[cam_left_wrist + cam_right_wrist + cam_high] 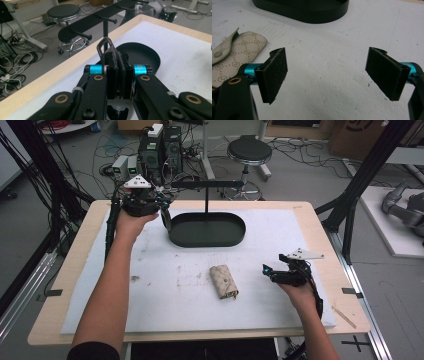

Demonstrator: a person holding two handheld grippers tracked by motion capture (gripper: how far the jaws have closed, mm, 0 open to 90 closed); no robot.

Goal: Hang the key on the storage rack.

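Left tongs [161, 206] raised at upper left of the high view, above the surface [150, 290], clamped shut on a thin dark metal ring [106, 46] that pokes up between the pads in the left gripper view. Just right of them, a black oval tray [207, 229] with a black peg stand [206, 185] rising from it. Right tongs [266, 270] low at right of the frame, spread wide open with nothing between the pads [274, 75]. Beige patterned key pouch [223, 281] lying flat at centre, between both hands, near the right tongs but apart.
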